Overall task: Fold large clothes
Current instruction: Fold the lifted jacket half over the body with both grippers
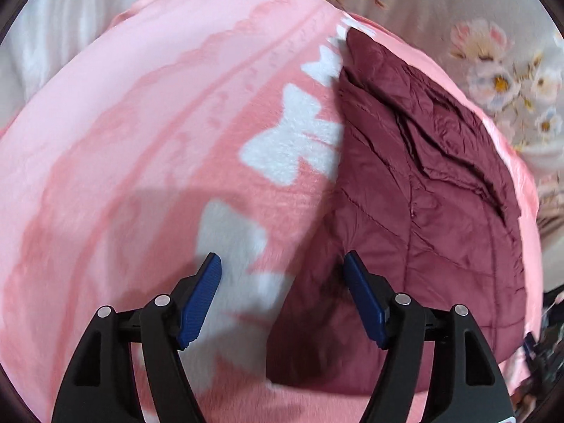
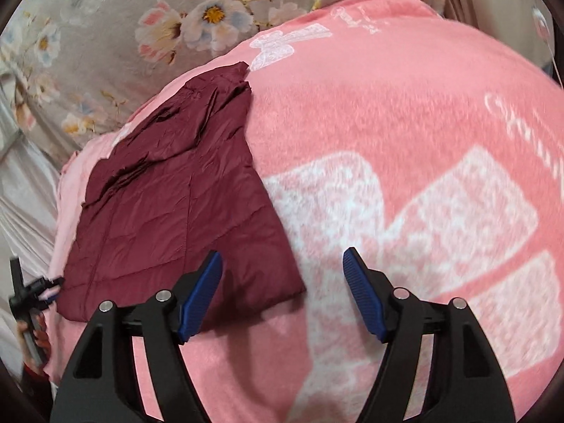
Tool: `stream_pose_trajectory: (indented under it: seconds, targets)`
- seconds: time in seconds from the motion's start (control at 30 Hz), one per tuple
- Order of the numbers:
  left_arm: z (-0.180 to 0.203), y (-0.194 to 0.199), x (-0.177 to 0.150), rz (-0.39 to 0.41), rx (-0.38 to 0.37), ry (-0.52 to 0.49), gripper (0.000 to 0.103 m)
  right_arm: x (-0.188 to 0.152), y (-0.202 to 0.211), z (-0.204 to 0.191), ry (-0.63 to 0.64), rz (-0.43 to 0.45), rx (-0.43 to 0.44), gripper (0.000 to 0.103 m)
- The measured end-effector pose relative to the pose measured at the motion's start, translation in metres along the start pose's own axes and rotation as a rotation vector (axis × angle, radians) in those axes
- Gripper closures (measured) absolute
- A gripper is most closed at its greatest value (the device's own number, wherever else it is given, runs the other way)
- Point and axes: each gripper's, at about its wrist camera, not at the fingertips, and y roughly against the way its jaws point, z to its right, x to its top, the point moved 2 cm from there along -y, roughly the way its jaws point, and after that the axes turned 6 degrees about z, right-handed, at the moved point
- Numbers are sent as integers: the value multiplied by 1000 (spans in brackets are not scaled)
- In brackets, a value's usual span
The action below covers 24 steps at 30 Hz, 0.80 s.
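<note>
Left gripper (image 1: 282,296) angled steeply down over the pink fleece blanket (image 1: 141,123), fingers (image 1: 199,303) spread wide, nothing between them; its right finger hangs over the edge of the maroon quilted jacket (image 1: 423,194). Jacket lies folded flat on the blanket, to the right of the white bow prints (image 1: 299,141). Right gripper (image 2: 282,296) tilted down, fingers (image 2: 363,299) wide apart and empty, above bare blanket (image 2: 387,105); jacket (image 2: 176,204) sits to its left, just under the left finger. Floral sheet (image 2: 141,17) beyond the blanket. The other gripper's tip shows at the jacket's left edge. No containers visible.
</note>
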Motion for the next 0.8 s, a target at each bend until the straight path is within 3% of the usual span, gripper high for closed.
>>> stream_pose_trajectory:
  seconds: [0.13, 0.2, 0.23, 0.27, 0.3, 0.33, 0.37, 0.57, 0.8]
  targets:
    - [8, 2, -10, -29, -117, 44, 33, -7, -13, -10, -57, -3, 51, 33]
    - [12, -1, -15, -41, -161, 56, 33, -9, -16, -16, -57, 20, 29, 33]
    - [16, -1, -17, -21, -145, 42, 34, -11, -17, -20, -56, 33, 25, 41]
    - [18, 1, -19, -13, -137, 32, 40, -12, -17, -22, -69, 36, 31, 62]
    - [20, 2, -20, -14, -126, 25, 75, -13, -18, -22, -106, 27, 51, 73]
    - [20, 3, -22, -26, -135, 24, 93, -14, -16, -20, -135, 24, 71, 88]
    - [19, 10, -25, -26, -159, 29, 97, -14, -11, -20, -159, 37, 94, 95]
    - [22, 73, -32, 69, -199, -51, 101, -18, 61, -46, -62, 158, 129, 100]
    - [2, 185, -48, 211, -327, -59, 101, -23, 198, -74, 48, 435, 192, 100]
